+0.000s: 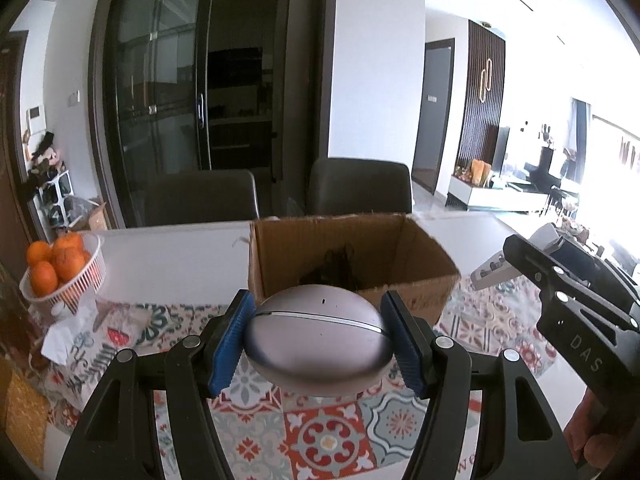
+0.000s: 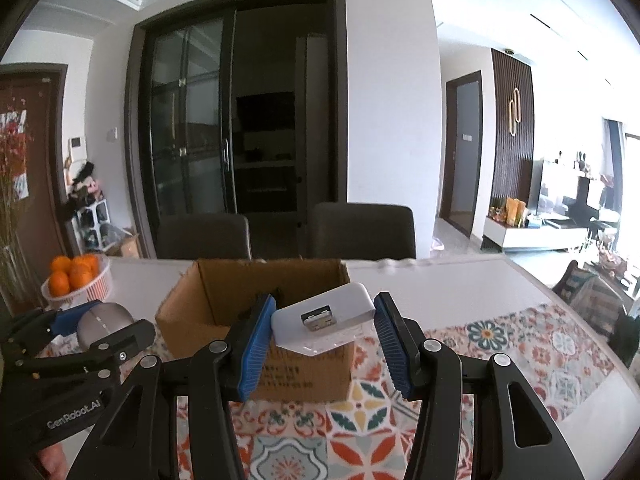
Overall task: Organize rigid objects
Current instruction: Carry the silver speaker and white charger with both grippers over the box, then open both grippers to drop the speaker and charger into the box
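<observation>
The left gripper (image 1: 318, 340) has its jaws closed across the width of a grey egg-shaped device (image 1: 318, 340), pinching it at its two narrow ends so the rounded shell cannot roll out; the right gripper (image 2: 324, 328) likewise has its jaws closed on a white USB adapter (image 2: 324, 322), held by its short sides with the metal plug facing the camera; both things hang in the air just before the open cardboard box (image 2: 256, 320), which suggests each is being carried there to be dropped in; something dark already lies at the bottom of the box, too dim to name; the box stands on a patterned tile-print mat (image 2: 360, 420) spread over the pale counter (image 2: 420, 280); to the left a white basket (image 1: 86, 280) of oranges (image 1: 56, 258) sits near crumpled tissue (image 1: 66, 332), well apart from the box; beyond the counter's far edge two dark chairs (image 1: 360, 184) face it; behind them is a dark-framed glass sliding door (image 1: 160, 92), with a bright living room open to the right.
</observation>
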`<move>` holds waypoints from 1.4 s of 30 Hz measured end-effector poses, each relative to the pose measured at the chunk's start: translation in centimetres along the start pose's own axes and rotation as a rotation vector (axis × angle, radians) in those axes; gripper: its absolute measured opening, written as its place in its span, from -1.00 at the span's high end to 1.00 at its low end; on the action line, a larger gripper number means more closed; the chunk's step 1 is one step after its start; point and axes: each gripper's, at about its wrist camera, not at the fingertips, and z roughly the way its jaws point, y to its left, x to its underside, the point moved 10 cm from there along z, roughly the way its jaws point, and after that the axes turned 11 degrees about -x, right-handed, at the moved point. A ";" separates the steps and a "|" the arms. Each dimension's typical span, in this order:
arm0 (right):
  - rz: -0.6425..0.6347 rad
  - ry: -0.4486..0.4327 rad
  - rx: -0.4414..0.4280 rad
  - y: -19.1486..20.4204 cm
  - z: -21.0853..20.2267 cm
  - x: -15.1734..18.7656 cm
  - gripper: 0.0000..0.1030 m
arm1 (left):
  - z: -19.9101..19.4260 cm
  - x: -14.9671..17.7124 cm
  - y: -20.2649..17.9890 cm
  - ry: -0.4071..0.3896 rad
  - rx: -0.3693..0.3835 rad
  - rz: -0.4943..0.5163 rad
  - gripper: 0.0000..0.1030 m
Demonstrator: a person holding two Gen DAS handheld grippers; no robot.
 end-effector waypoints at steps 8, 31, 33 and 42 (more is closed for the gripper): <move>-0.007 -0.047 -0.022 0.3 0.8 -3.1 0.00 | 0.6 -3.5 0.3 -0.035 -0.001 -0.016 -0.25; -0.009 -0.052 -0.090 0.8 7.7 -7.5 0.03 | 8.3 -7.8 -1.1 0.082 0.011 -0.016 -0.25; -0.006 -0.027 -0.092 0.6 8.7 -7.4 0.03 | 9.1 -7.6 -1.1 0.104 0.006 -0.023 -0.25; 0.018 0.086 -0.118 0.2 12.4 -5.1 0.03 | 12.3 -5.7 -0.6 0.212 0.014 -0.037 -0.26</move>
